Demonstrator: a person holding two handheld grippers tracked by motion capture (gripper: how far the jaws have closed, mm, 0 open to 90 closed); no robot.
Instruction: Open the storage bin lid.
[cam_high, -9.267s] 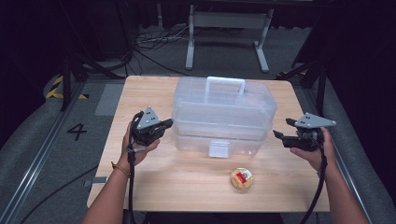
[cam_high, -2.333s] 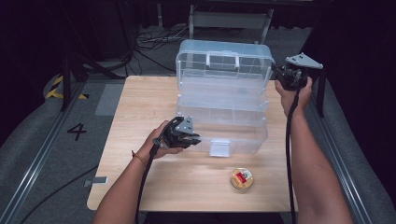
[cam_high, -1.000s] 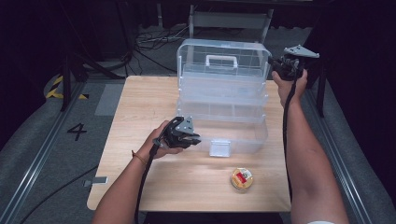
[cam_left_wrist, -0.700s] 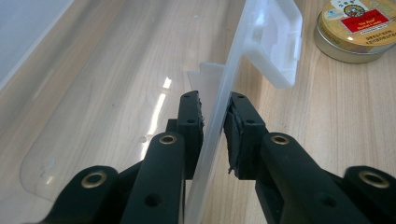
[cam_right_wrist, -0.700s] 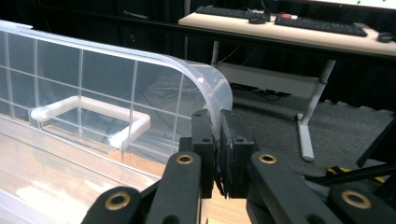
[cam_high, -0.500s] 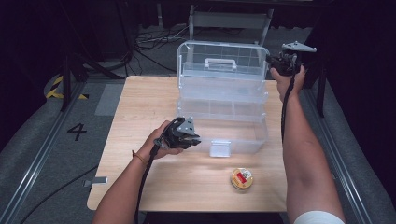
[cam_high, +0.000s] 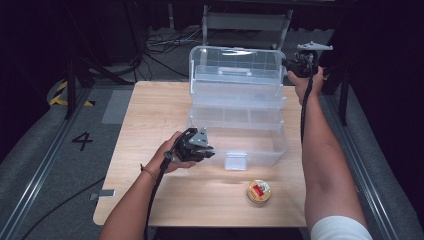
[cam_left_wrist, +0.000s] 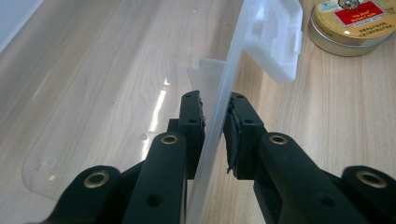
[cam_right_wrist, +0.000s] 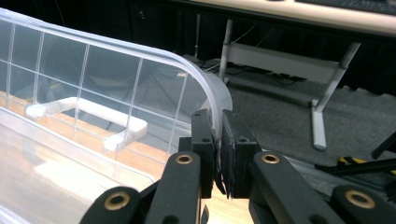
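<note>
While the clear plastic box (cam_high: 235, 120) stands open in the middle of the wooden surface (cam_high: 150, 110), the left tongs (cam_high: 197, 149) are clamped on its front wall, near the white latch (cam_left_wrist: 275, 42). A small round tin (cam_high: 259, 191) lies just in front of the box. At the far right corner, the right tongs (cam_high: 300, 64) are pinched on the edge of the raised lid (cam_right_wrist: 116, 70).
</note>
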